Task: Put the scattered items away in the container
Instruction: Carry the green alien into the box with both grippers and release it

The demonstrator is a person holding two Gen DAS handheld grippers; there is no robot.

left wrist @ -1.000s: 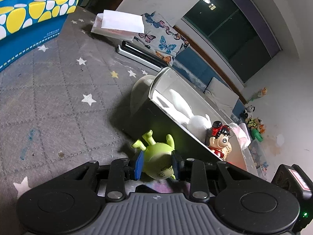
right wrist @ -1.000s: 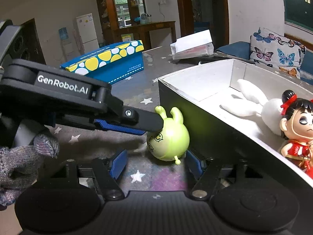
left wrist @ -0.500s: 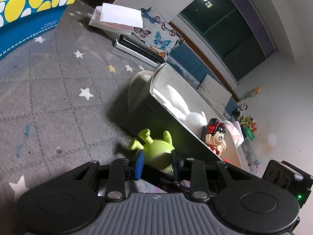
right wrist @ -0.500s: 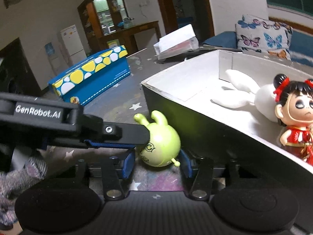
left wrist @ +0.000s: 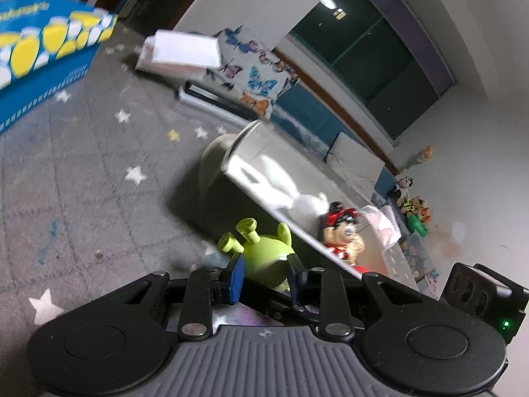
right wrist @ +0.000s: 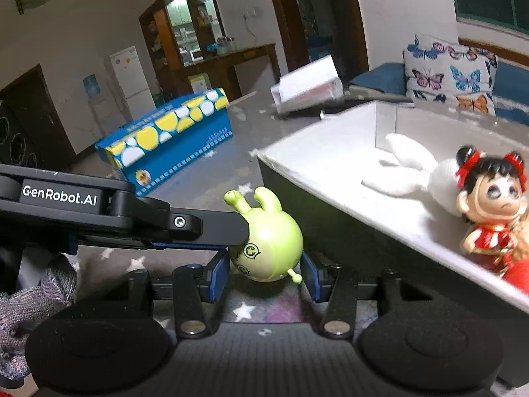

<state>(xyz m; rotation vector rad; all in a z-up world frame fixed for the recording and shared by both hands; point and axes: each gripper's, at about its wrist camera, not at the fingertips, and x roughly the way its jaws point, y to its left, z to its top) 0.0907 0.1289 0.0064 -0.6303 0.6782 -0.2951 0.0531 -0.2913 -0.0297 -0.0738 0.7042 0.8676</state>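
Grey starred cloth (left wrist: pixel 82 178) blurs; left tool (left wrist: pixel 266 276) clamps green toy (left wrist: pixel 267 258), hiding its underside; right tool (right wrist: pixel 264 274) gapes.

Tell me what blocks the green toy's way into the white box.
Only the box's near wall: the green toy, held in the left gripper, sits low against it and must clear the rim. Inside, the white plush and doll leave open floor.

Lime-green toy (right wrist: pixel 269 243), grey star-print cloth (left wrist: pixel 82 178), blue-and-yellow spotted box (right wrist: pixel 172 140), butterfly-print cushion (right wrist: pixel 449 77).
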